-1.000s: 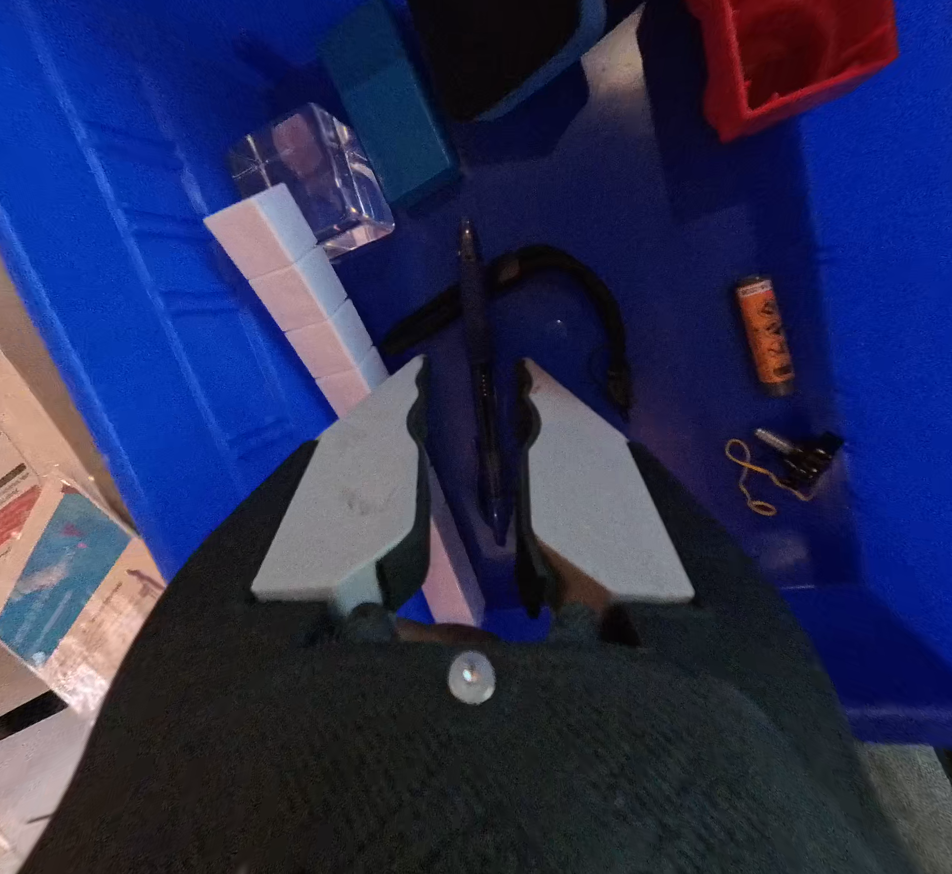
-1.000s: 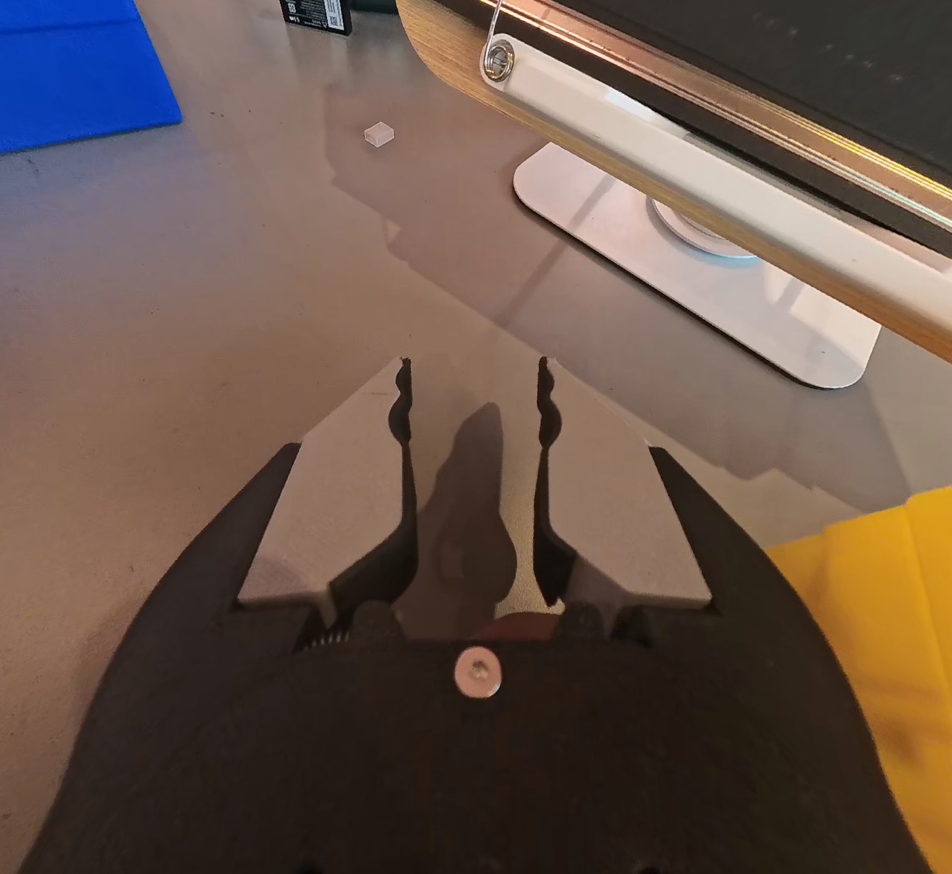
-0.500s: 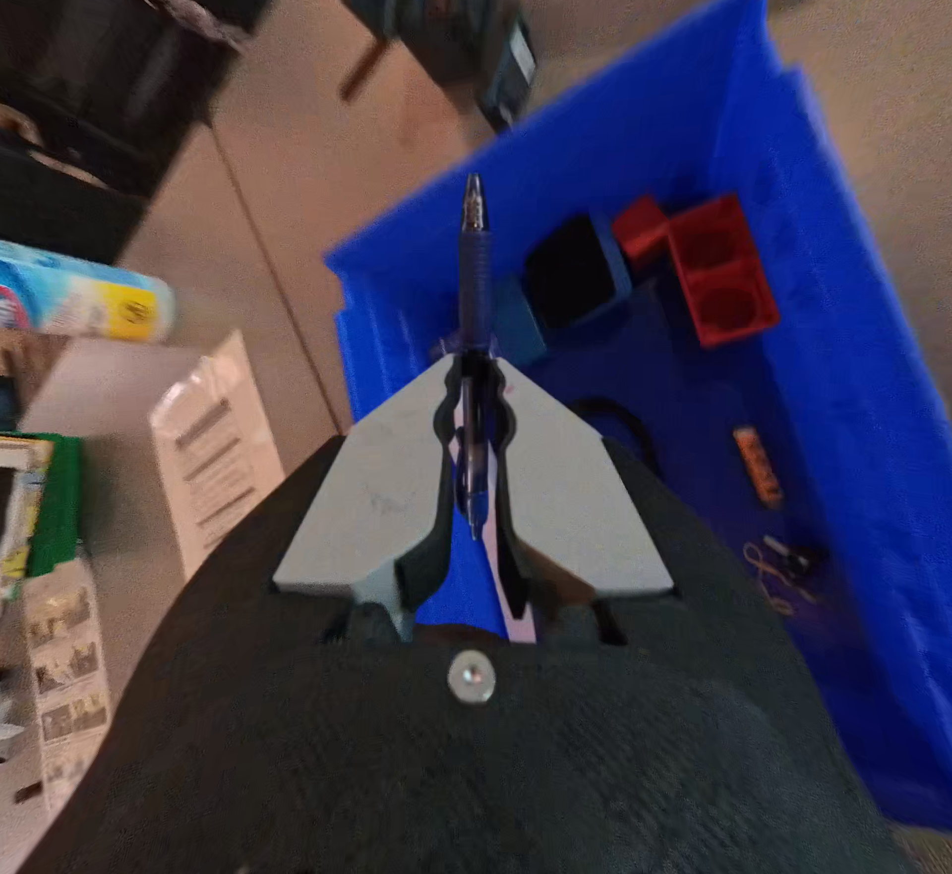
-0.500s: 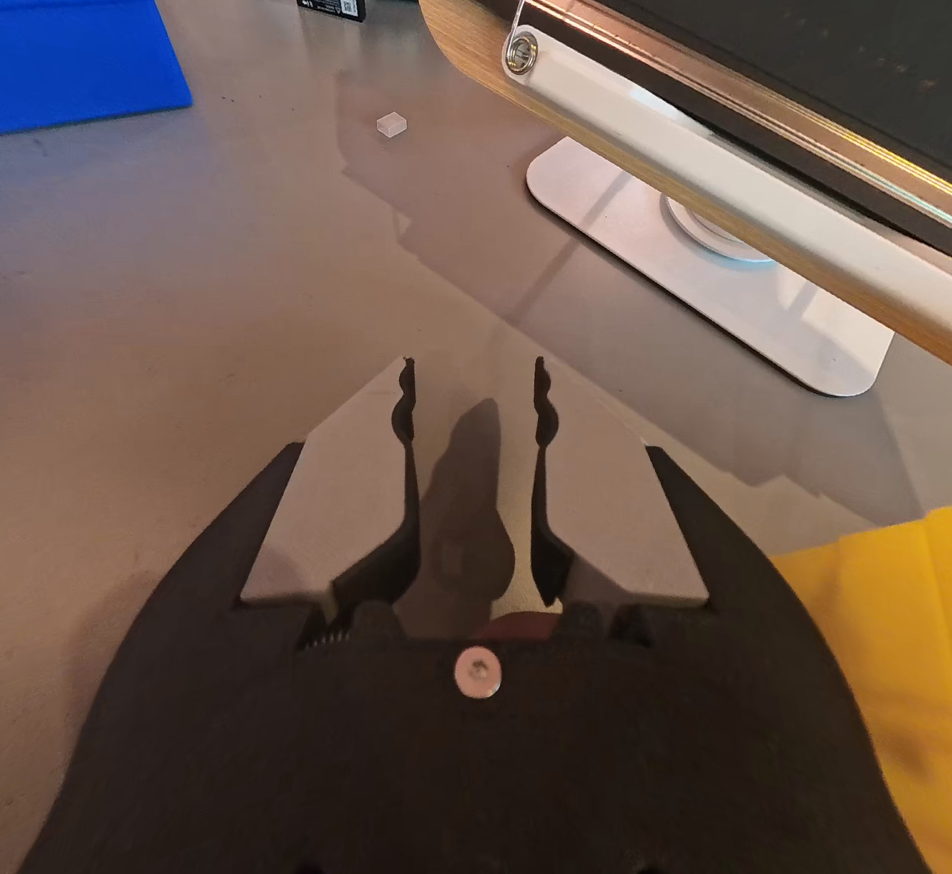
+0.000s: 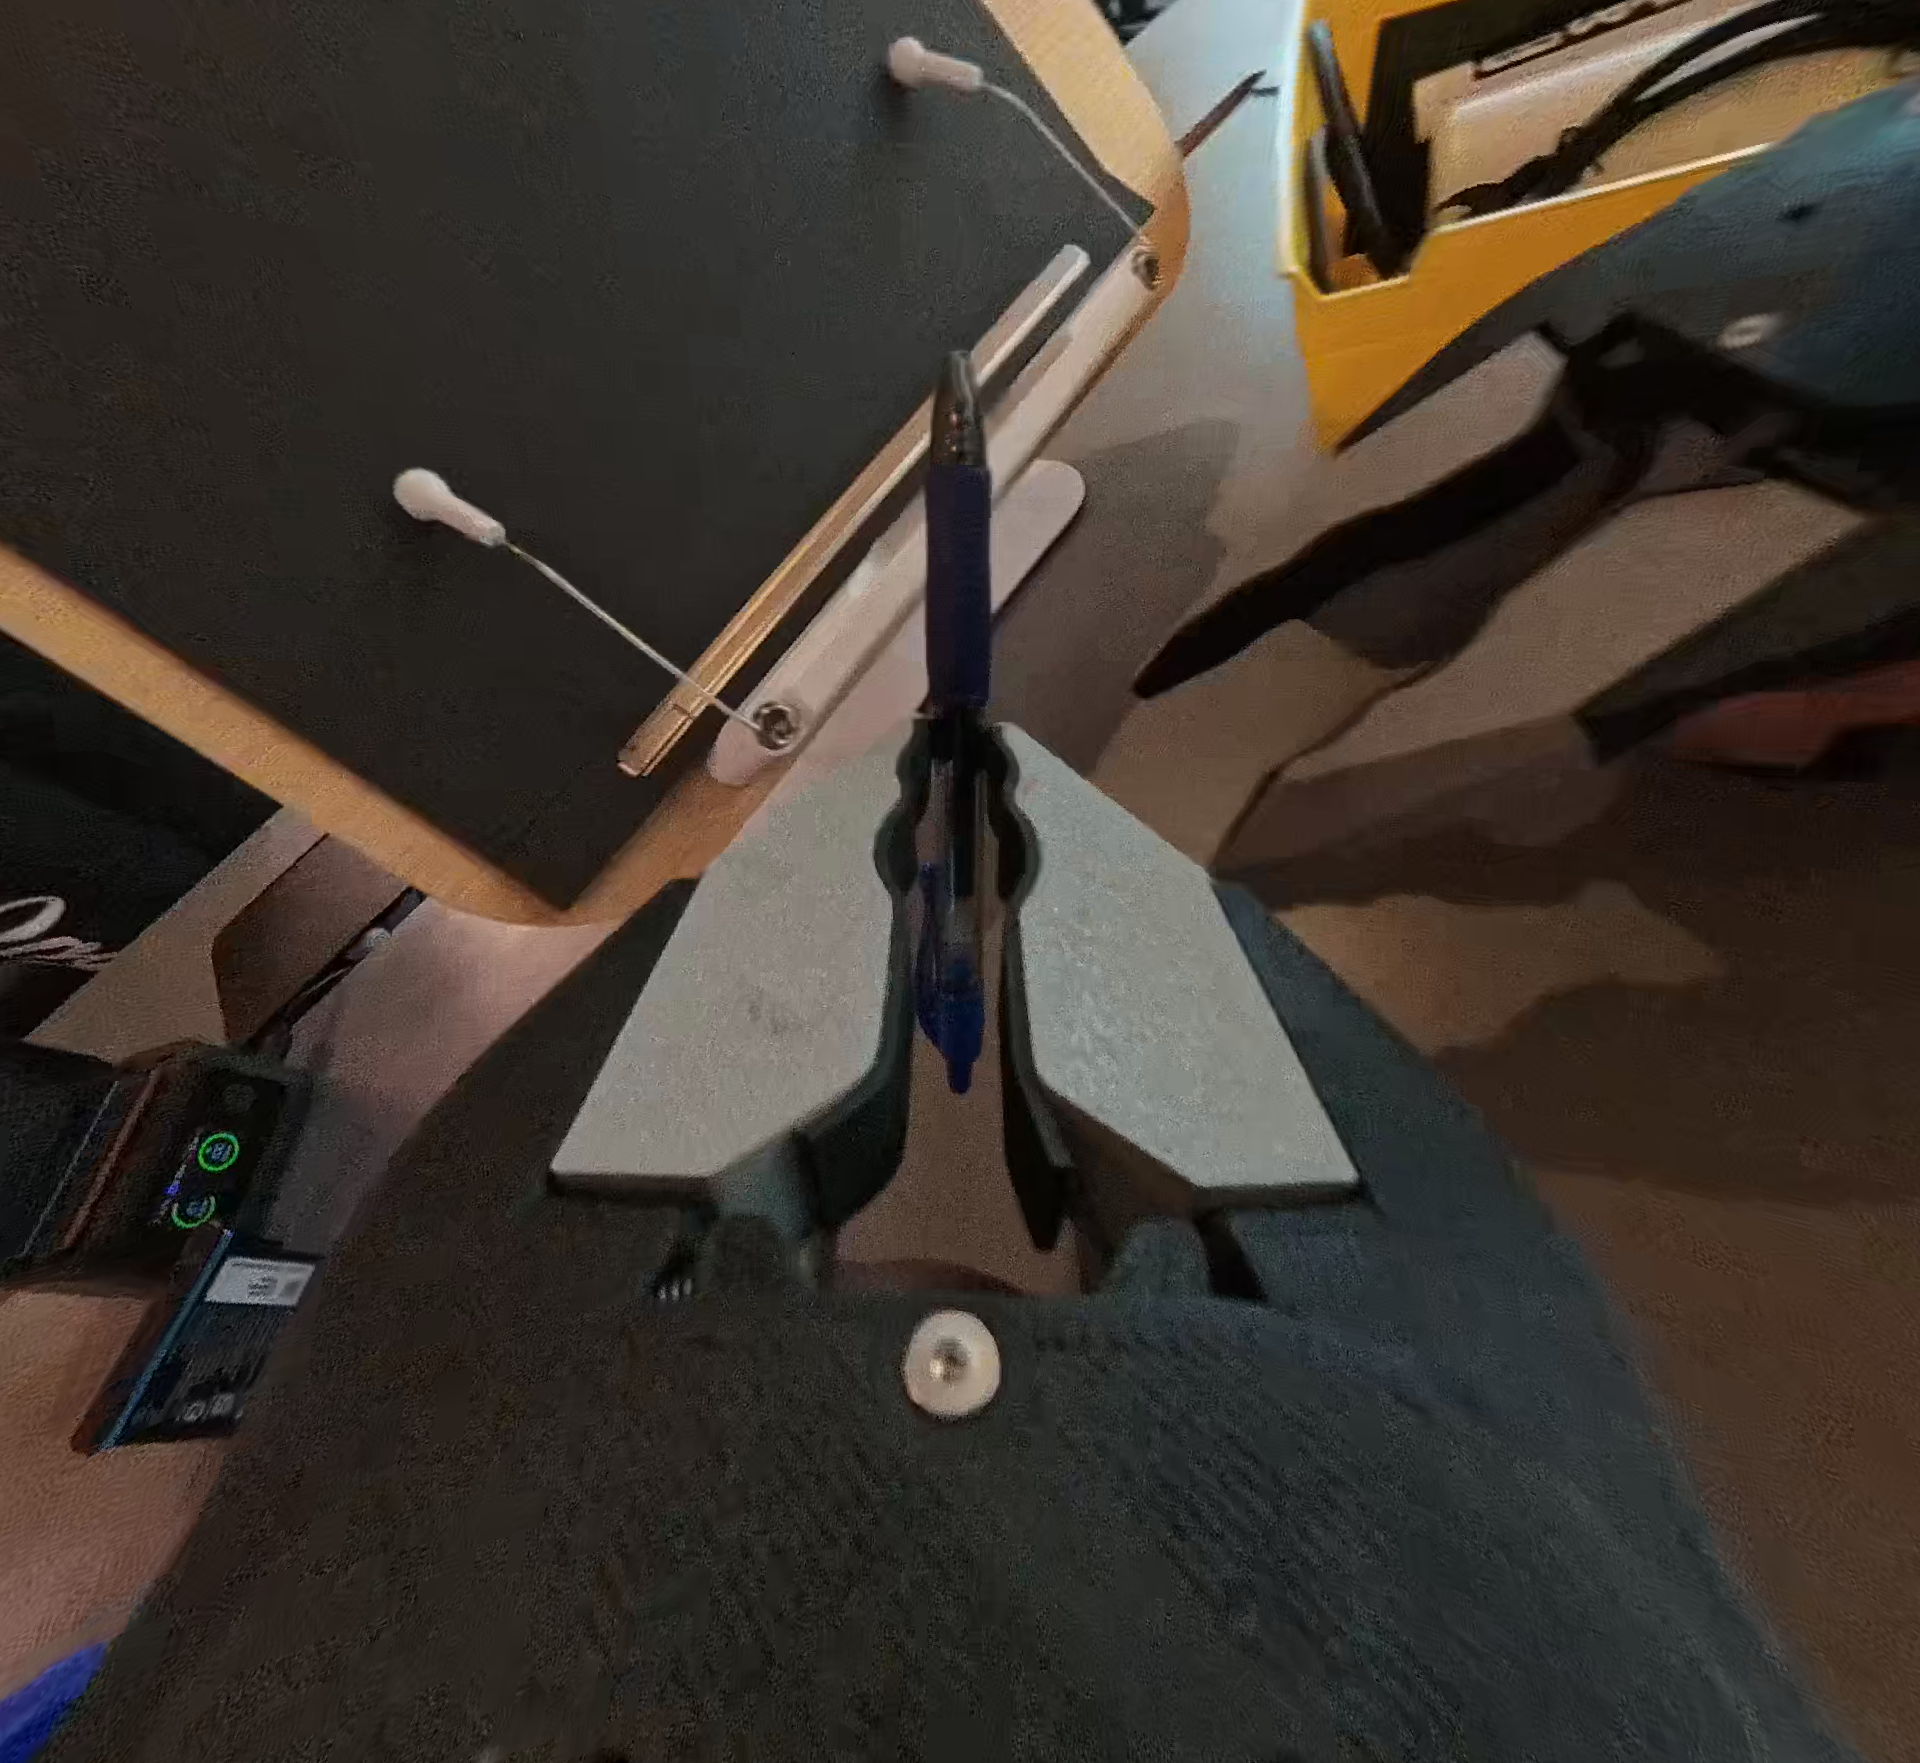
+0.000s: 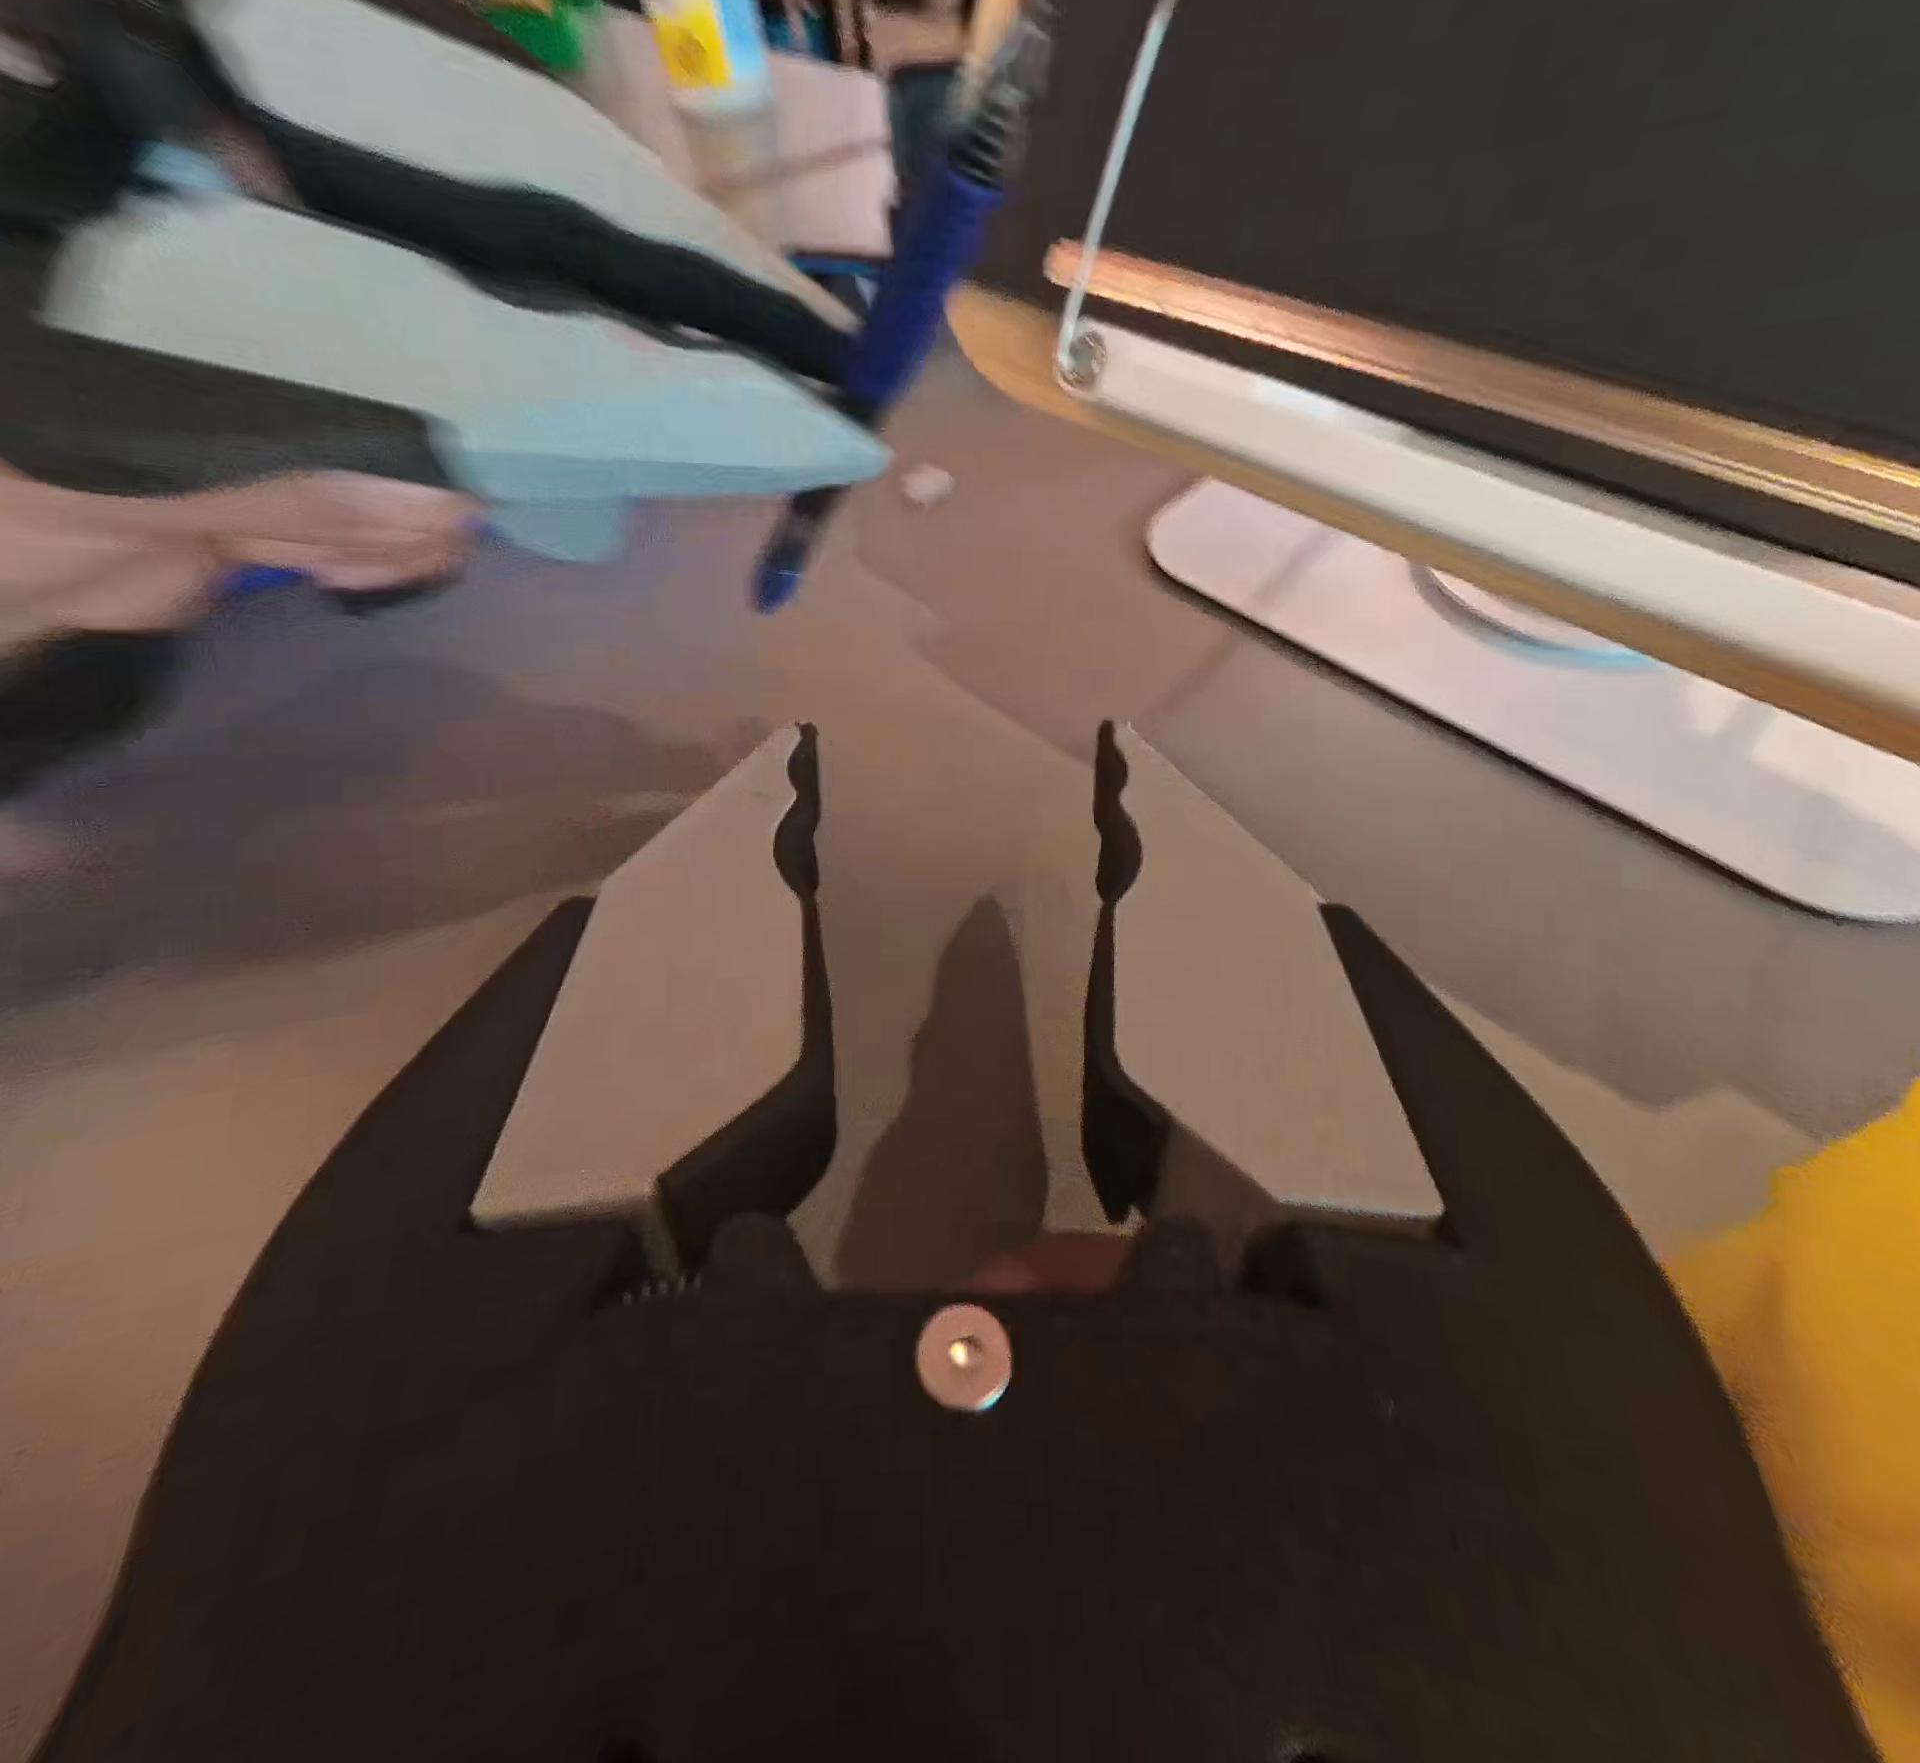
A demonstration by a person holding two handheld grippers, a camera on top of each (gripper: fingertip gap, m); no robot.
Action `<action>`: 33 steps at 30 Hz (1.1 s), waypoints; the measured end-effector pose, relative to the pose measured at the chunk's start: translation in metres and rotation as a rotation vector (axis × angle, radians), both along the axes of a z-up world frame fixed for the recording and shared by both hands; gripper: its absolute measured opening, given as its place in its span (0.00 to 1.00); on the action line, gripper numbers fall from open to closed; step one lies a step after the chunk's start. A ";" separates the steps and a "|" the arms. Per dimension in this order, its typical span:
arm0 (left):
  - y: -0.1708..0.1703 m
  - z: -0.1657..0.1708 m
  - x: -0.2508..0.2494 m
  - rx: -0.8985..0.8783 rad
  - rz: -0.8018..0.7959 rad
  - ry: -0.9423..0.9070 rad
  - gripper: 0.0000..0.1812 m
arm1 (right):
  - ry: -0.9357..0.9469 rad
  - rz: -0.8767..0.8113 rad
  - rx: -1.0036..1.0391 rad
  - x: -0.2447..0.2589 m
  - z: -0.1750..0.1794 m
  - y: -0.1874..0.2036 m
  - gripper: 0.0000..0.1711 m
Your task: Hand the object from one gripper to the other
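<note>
left gripper (image 5: 954, 745): black textured body, wide curved shape | fingers (image 5: 769, 975): flat light grey plates with black wavy inner pads | one silver screw in the middle | right gripper (image 6: 958, 747): same black body, grey fingers (image 6: 665, 1017), silver screw, small spring at the base

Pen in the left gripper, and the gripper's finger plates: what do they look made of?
Pen: likely plastic, with a see-through barrel clamped in the left gripper, a dark blue ribbed sleeve that looks like rubber, and a dark, slightly shiny tip cone, plastic or metal. Fingers: flat pale grey plates with a matte, speckled surface, probably printed plastic; black pads line the inner edges.
</note>
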State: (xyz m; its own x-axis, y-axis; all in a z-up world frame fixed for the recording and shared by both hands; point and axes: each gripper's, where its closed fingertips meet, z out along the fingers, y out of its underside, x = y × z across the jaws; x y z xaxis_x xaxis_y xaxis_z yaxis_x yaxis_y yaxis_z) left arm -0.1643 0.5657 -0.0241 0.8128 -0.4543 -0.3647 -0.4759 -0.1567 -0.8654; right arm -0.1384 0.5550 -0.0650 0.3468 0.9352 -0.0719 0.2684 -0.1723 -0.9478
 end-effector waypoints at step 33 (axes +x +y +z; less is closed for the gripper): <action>0.019 -0.020 0.009 0.159 0.007 -0.071 0.04 | 0.176 -0.068 0.169 0.014 0.031 0.003 0.33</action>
